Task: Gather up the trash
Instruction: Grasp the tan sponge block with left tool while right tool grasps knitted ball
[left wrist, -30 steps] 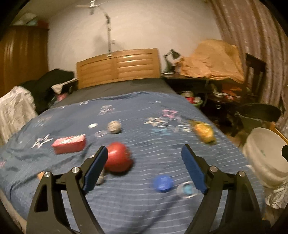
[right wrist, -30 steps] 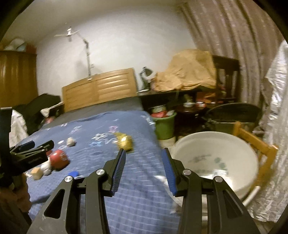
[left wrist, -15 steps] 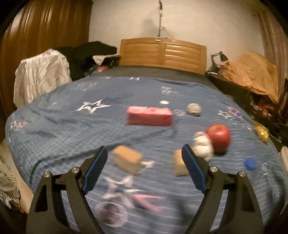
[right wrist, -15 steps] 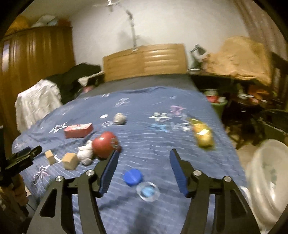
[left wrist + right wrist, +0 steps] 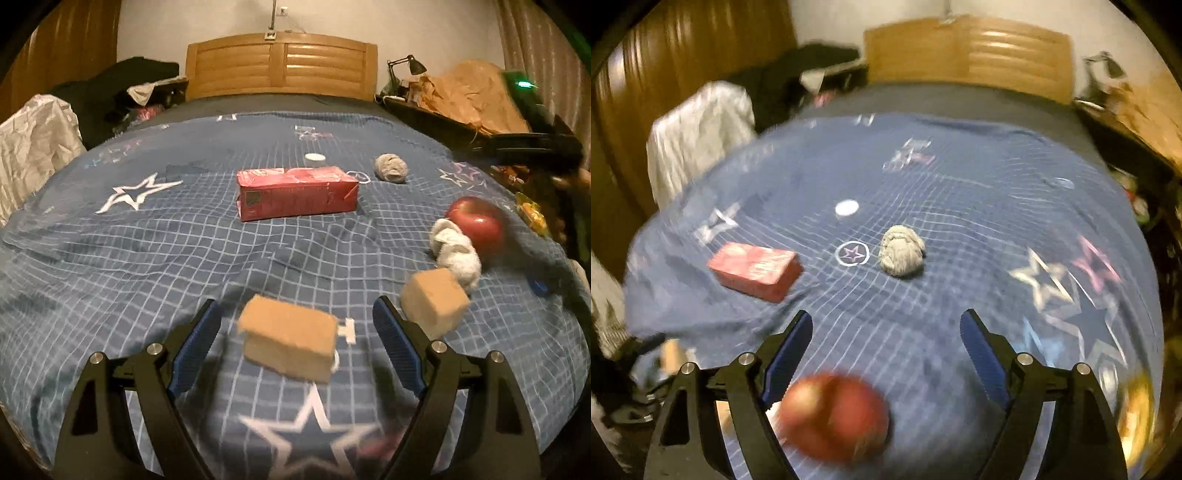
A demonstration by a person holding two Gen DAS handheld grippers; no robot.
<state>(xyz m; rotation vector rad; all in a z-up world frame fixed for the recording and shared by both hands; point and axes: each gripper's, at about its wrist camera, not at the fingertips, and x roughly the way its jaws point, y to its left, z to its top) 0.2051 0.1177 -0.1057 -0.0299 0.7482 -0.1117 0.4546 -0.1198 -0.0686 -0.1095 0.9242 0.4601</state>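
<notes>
both grippers, left gripper [image 5: 295,328] and right gripper [image 5: 886,332], are spread wide and empty, so collecting looks barely begun: tan block [image 5: 290,343], red carton [image 5: 297,192], grey wad [image 5: 901,255] and white wad [image 5: 456,254] all lie on the bed [image 5: 147,258].

Left gripper [image 5: 297,339] and right gripper [image 5: 886,339] both gape wide, holding nothing

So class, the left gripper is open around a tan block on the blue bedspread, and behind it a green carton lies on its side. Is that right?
Not quite. The carton is red, not green, as the left wrist view shows. The rest holds: the left gripper is open around the tan block on the blue bedspread, and the carton lies on its side behind it.
</notes>
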